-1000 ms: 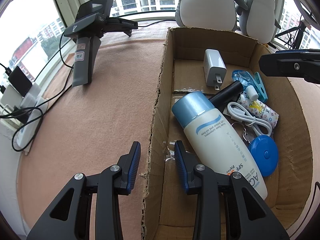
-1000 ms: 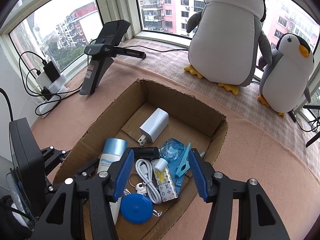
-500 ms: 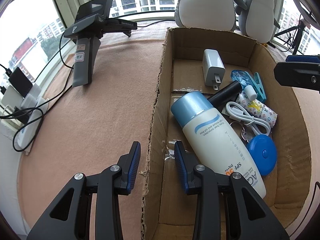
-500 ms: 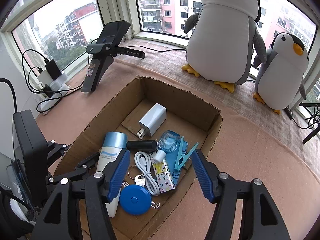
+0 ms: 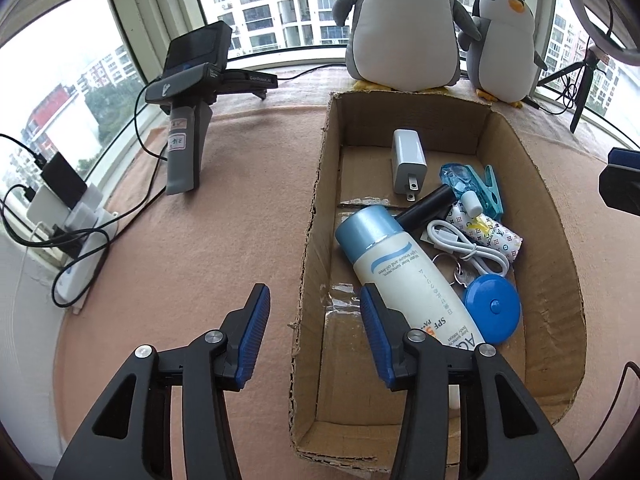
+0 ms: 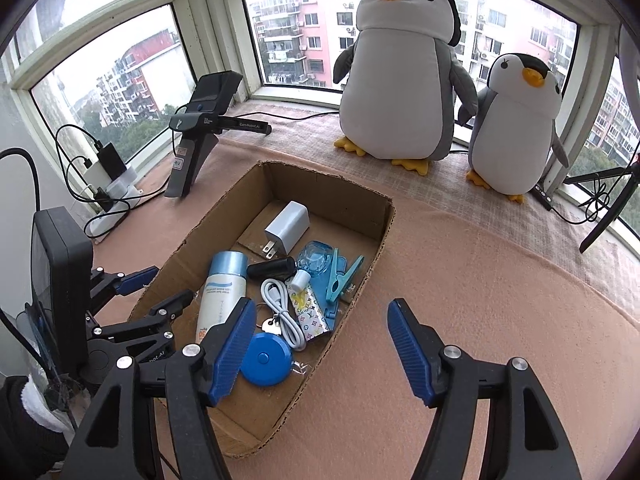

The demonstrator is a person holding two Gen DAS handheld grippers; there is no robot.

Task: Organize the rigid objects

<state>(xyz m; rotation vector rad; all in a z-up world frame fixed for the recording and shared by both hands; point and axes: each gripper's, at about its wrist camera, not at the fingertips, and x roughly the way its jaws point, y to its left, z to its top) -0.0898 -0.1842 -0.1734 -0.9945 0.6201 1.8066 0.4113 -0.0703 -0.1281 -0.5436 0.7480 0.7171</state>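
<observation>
A cardboard box (image 5: pixel 312 216) (image 6: pixel 384 236) on the pink cloth holds a sunscreen bottle (image 5: pixel 404 268) (image 6: pixel 222 288), a white charger (image 5: pixel 408 160) (image 6: pixel 288 224), a black tube (image 5: pixel 426 206), a white cable (image 5: pixel 468 246), a blue tape measure (image 5: pixel 492 304) (image 6: pixel 264 358), a teal clothespin (image 6: pixel 342 278) and a patterned tube (image 6: pixel 310 314). My left gripper (image 5: pixel 312 320) is open and empty, its jaws astride the box's left wall. My right gripper (image 6: pixel 320 344) is open and empty, raised over the box's right wall.
Two plush penguins (image 6: pixel 400 64) (image 6: pixel 520 120) stand on the sill behind the box. A spare gripper on a stand (image 5: pixel 188 120) and a power strip with chargers and cables (image 5: pixel 68 220) are at the left. A tripod (image 6: pixel 608 200) stands at the right.
My right gripper has pulled up and back to the right, away from the box contents. My left gripper has drawn back slightly and its jaws have opened wider.
</observation>
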